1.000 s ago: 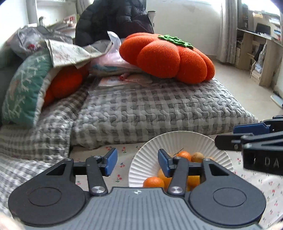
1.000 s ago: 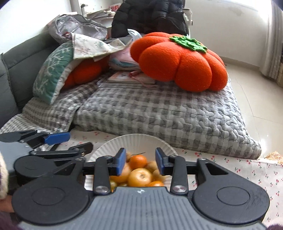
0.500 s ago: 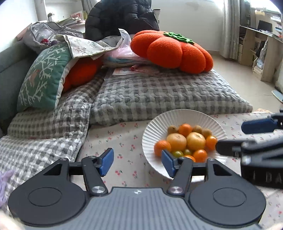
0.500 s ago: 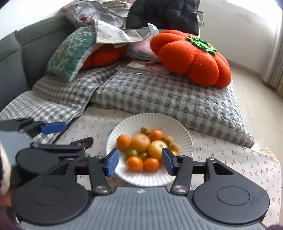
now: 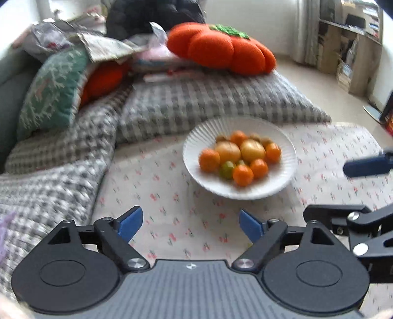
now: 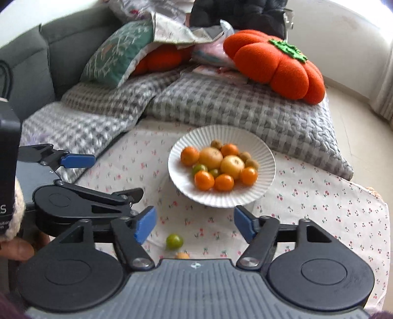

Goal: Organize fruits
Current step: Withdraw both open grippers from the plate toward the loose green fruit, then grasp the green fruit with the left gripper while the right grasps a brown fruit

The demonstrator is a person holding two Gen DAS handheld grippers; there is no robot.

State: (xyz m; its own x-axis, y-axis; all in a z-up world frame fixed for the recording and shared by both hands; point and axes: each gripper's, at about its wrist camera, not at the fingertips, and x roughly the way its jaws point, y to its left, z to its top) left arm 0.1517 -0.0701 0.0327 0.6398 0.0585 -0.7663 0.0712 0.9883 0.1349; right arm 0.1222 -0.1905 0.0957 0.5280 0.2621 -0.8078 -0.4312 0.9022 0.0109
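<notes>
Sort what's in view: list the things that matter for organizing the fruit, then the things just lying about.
For the job:
- white plate
- fruit piled on it
- loose green fruit on the cloth
- small orange fruit beside it
- left gripper and right gripper, both empty, fingers opening

Lying about:
- pumpkin cushion
- checked quilt
- green pillow
- black jacket
</notes>
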